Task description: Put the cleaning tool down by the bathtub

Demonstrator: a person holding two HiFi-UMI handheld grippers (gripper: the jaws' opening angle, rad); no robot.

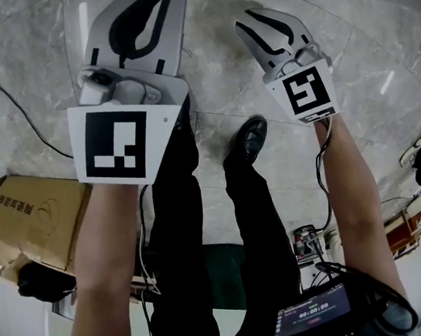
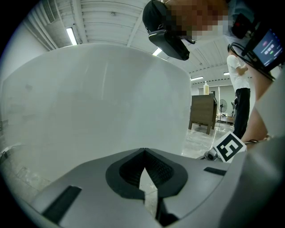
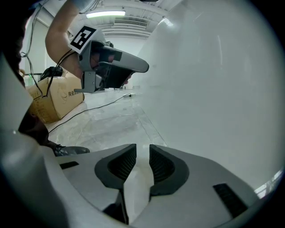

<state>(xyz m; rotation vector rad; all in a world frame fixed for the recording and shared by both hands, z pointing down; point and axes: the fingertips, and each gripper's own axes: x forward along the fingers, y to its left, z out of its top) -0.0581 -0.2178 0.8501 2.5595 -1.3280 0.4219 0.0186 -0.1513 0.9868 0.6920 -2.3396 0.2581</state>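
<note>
Grey-veined marble floor (image 1: 35, 84) lies under us in the head view, with our black trousers (image 1: 179, 225) and one black shoe (image 1: 250, 137) between our forearms. Our left gripper (image 2: 143, 151) is closed, its tips touching with nothing caught between them. It points at the white bathtub (image 2: 98, 98), whose smooth outer wall fills most of the left gripper view. Our right gripper (image 3: 142, 151) has its jaws a little apart and empty, with floor showing through the gap. The tub wall rises along the right side of the right gripper view, meeting the floor just ahead of the jaws. A cardboard box (image 1: 31, 216) sits on the floor at our left. The cleaning tool shows in none of our views, so we cannot place it.
</note>
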